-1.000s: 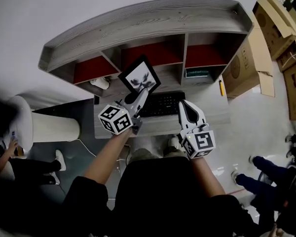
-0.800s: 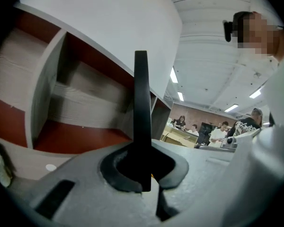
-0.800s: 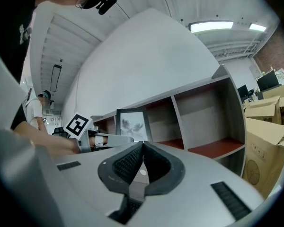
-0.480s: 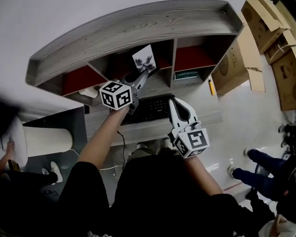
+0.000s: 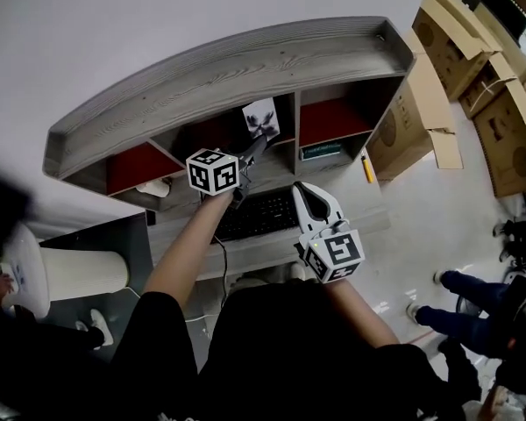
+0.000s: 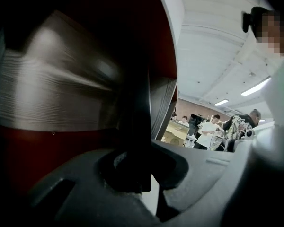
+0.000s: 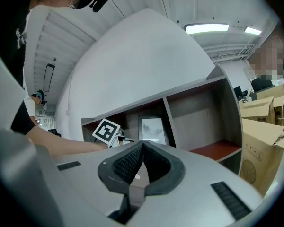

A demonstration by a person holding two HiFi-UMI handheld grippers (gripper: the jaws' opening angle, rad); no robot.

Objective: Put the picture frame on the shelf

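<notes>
The black picture frame [image 5: 261, 118] with a grey flower print stands about upright in the middle compartment of the grey wooden shelf [image 5: 219, 60]. My left gripper [image 5: 248, 151] reaches up to its lower edge and is shut on it. In the left gripper view the frame's dark edge [image 6: 137, 103] runs up from between the jaws, with the red compartment wall behind. My right gripper [image 5: 303, 191] hovers over the desk, shut and empty. In the right gripper view [image 7: 142, 144] the frame [image 7: 152, 128] shows inside the shelf, beside the left marker cube [image 7: 106, 130].
A black keyboard [image 5: 259, 216] lies on the desk below the shelf. A teal box [image 5: 323, 152] sits in the lower right compartment, a yellow marker [image 5: 366, 167] beside it. Cardboard boxes [image 5: 473, 77] stand to the right, a white cylinder [image 5: 74, 272] to the left.
My left gripper has lifted the frame from above the keyboard up into the shelf's middle compartment, turning it more upright. The right gripper has stayed low over the desk.
</notes>
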